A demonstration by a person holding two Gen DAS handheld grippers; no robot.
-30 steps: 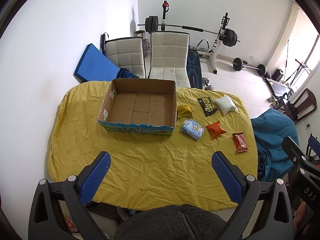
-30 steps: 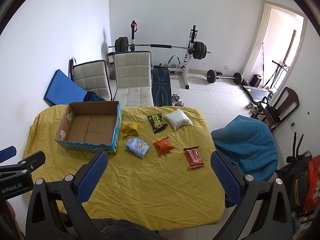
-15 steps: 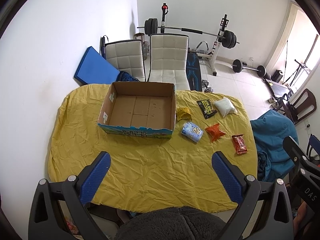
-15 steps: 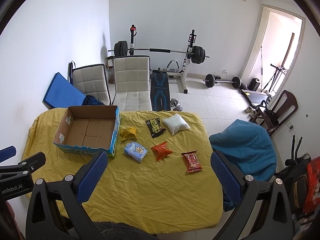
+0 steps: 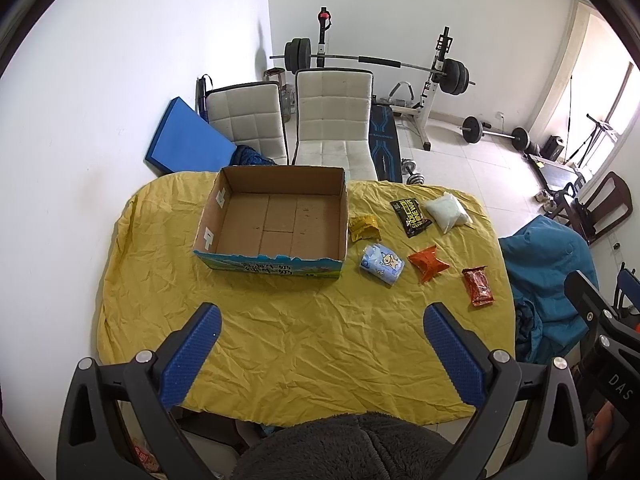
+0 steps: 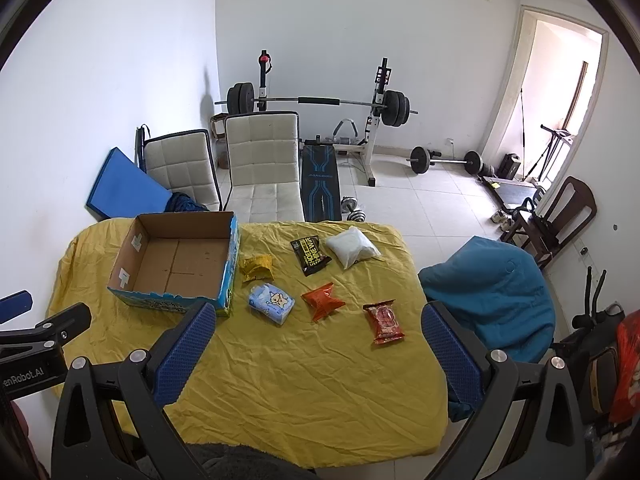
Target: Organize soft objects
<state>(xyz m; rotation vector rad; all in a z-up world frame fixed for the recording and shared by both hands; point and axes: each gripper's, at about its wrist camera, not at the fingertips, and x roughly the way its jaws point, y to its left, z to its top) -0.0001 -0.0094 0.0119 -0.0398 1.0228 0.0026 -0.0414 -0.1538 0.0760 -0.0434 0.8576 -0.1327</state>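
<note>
Both hand-held grippers' ribbed blue pads gape apart above crinkly packets and cardboard box.

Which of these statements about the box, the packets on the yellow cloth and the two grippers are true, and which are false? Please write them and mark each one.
1. The cardboard box holds nothing. True.
2. The yellow packet lies inside the box. False: it lies on the yellow cloth, just beside the box's right wall.
3. The left gripper is open and holds nothing. True.
4. The right gripper is shut on the red packet. False: it is open, and the red packet lies on the cloth.
5. The white pouch lies next to the black packet. True.
</note>
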